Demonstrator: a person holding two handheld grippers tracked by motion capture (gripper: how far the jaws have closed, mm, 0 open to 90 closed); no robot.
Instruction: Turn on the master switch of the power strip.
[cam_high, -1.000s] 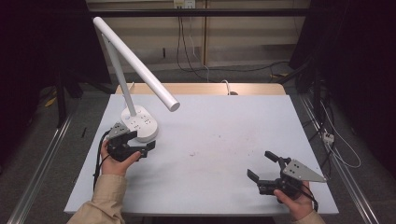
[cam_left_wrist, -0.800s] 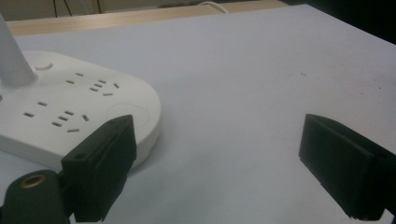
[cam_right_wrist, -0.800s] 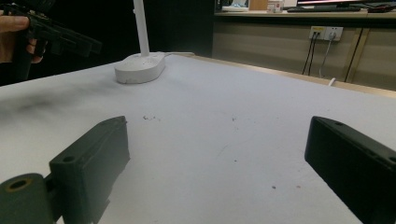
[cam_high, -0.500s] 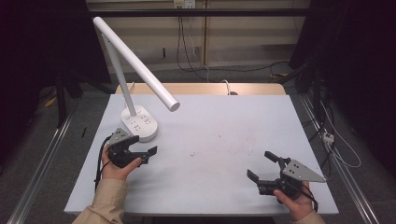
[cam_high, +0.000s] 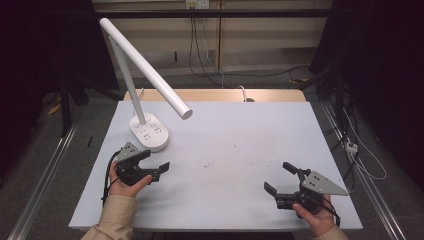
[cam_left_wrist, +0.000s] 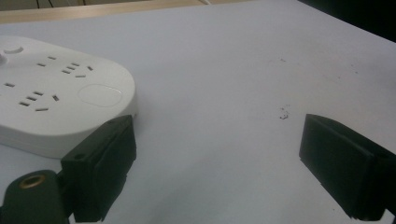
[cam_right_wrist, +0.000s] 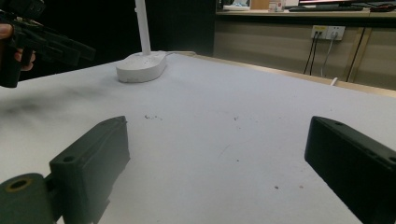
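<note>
gaping wide and empty, left hand-held gripper just beside lamp base, right hand-held gripper likewise

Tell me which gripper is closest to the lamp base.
The left gripper, open just off the lamp base; the right gripper sits far across the table.
</note>
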